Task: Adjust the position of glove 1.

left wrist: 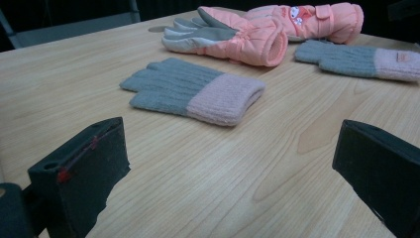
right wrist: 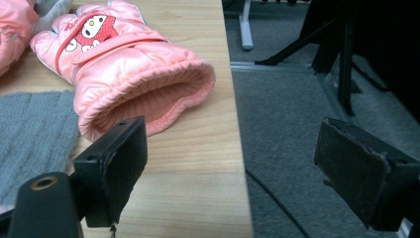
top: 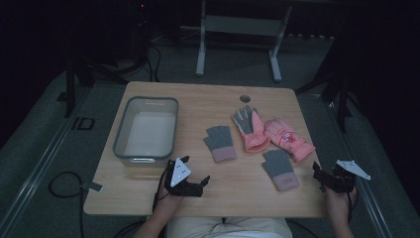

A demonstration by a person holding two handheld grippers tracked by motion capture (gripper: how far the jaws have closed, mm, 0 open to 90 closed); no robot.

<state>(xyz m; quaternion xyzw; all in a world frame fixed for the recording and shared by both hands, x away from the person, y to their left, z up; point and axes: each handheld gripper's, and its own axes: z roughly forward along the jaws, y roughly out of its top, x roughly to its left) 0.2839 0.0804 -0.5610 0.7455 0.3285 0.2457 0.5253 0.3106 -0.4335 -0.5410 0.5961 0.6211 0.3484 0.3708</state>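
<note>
Gloves lie across the wooden table (top: pixel 148 191), four in all: two grey knit ones with pink cuffs and two padded pink ones. Taking the plastic bin (top: pixel 120 136) as landmark, the left gripper (top: pixel 197 186) sits nearest the person, just in front of the bin's near corner, jaws spread wide with nothing between them. The right gripper (top: pixel 322 179) hovers well to the bin's right at the table's edge, jaws likewise wide apart and empty. Next out, to the right of the bin, comes one knit glove (left wrist: pixel 195 90); the second knit glove (top: pixel 280 169) lies farther right. Beyond them, farther still from the bin, rest the first padded glove (top: pixel 249 128) and the second padded glove (right wrist: pixel 126 72), touching each other. All four look light, soft and floppy, likely to sag when lifted; the thick cuff seems the best place to pinch. One bin stands empty.
</note>
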